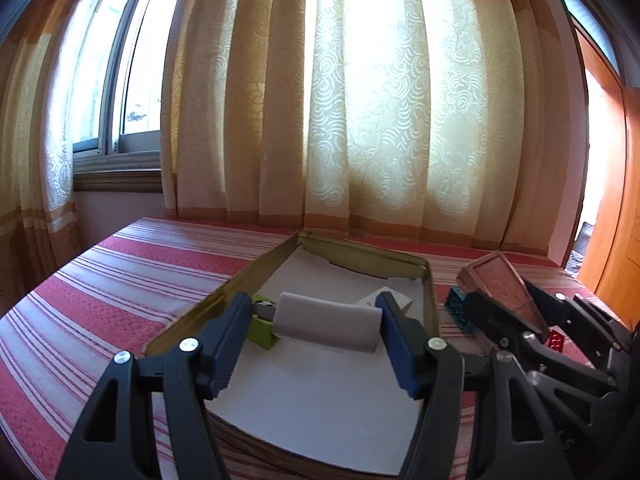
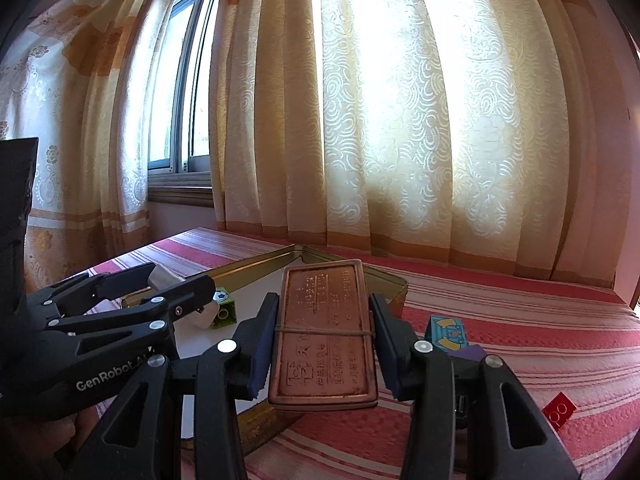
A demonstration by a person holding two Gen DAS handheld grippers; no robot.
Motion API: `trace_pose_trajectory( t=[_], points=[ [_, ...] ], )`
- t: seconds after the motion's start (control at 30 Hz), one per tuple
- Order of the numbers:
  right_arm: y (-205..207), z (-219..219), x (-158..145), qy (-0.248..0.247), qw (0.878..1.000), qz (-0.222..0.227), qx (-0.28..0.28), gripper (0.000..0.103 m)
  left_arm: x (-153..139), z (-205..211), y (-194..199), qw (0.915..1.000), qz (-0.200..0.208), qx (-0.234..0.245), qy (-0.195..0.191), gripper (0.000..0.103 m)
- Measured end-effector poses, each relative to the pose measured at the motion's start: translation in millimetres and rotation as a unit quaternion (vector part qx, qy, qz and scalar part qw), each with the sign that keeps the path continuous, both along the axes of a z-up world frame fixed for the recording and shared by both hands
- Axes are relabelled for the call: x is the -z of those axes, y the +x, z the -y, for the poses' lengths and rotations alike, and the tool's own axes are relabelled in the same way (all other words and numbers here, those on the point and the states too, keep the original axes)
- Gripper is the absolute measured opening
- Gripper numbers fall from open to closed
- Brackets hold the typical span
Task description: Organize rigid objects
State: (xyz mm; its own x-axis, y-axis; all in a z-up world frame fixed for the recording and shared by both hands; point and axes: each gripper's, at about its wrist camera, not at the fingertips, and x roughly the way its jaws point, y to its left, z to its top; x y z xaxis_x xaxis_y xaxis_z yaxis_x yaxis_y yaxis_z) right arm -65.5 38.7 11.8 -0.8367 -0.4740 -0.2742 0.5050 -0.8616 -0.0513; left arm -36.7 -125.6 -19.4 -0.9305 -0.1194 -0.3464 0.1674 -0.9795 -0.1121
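Left wrist view shows the left gripper (image 1: pixel 316 328) pinching a white block (image 1: pixel 328 322) between its two blue pads, just above the white paper floor of a gold tin tray (image 1: pixel 224 292). The block looks like it is inside the tray's walls, hanging a bit over the floor (I cannot tell if its bottom edge touches). Right behind the left pad sits a green toy brick (image 1: pixel 262 330), almost touching the block.

Right wrist view shows the right gripper (image 2: pixel 320 340) squeezing a copper-coloured metal box (image 2: pixel 324 336) by its long sides. A thin rubber band (image 2: pixel 324 331) goes around the box. The box is held up over the near right edge of the tray (image 2: pixel 396 286), not yet inside it. On the striped red cloth (image 2: pixel 520 320) beside it wait a blue patterned block (image 2: pixel 446 330), a purple piece (image 2: pixel 466 352) and a red toy brick (image 2: pixel 560 410) — all outside the tray.

What could go wrong? The two grippers are close together, so they could bump if both go for the tray at once. The white block could knock the green brick over when it is let go. The metal box is smooth and held only at its edges — it could slip and tilt, or hit the tray's thin wall and push the whole tray along the cloth.
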Motion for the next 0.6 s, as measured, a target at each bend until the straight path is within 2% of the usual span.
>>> trace_pose_trajectory(
  t=[0.6],
  points=[
    [-5,20,2,0.015,1.0,0.01,-0.017,0.048,5,24,-15,0.9992,0.034,-0.017,-0.012,0.064]
  ],
)
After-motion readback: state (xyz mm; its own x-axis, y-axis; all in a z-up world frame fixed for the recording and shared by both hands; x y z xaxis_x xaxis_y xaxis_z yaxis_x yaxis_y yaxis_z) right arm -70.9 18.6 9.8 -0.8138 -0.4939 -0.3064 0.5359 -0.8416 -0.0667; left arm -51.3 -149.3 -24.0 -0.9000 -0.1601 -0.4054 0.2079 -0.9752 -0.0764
